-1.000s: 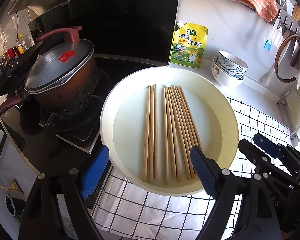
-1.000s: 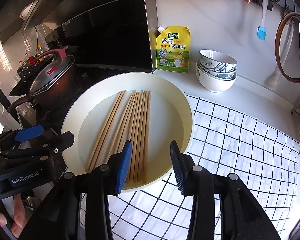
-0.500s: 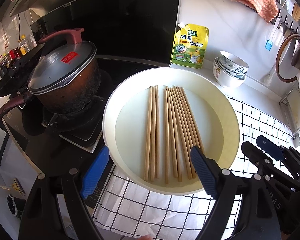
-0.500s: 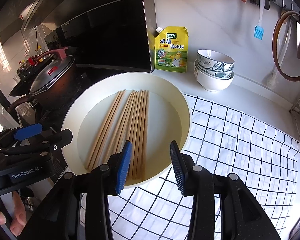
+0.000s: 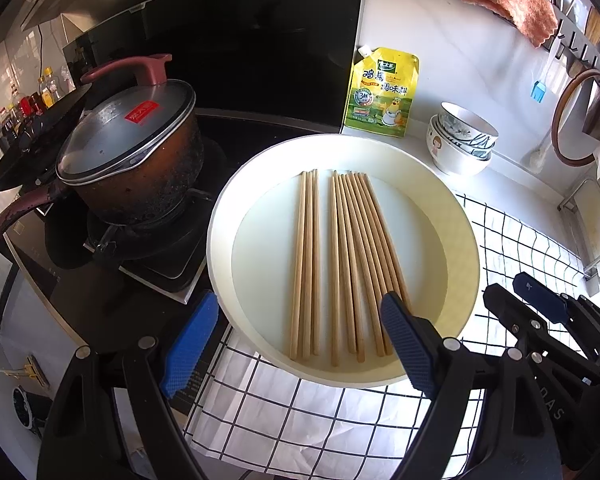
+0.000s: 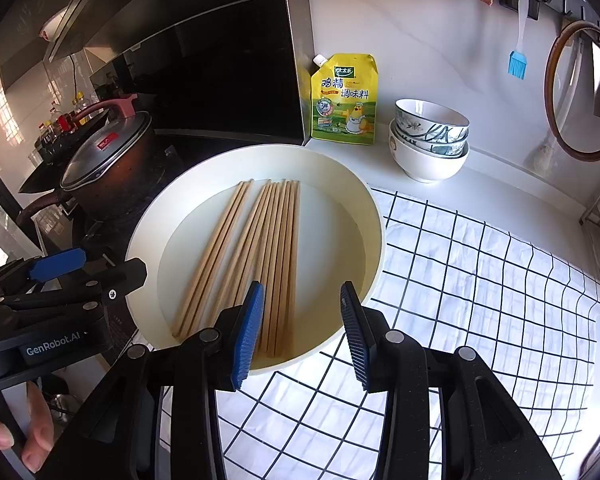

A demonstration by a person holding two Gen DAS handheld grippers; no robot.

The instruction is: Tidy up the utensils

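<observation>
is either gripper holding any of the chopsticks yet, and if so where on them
No. The left gripper and right gripper both hang open above the plate's near edge, and the chopsticks lie loose on it, untouched.

Matt wooden chopsticks (image 5: pixel 340 260) lie in a smooth cream plate (image 5: pixel 464 232) on checked cloth (image 6: pixel 480 280).

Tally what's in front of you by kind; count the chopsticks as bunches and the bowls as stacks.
Chopstick bunches: 2
White plate: 1
Bowl stack: 1
Seasoning pouch: 1
Lidded pot: 1
Total: 6
</observation>
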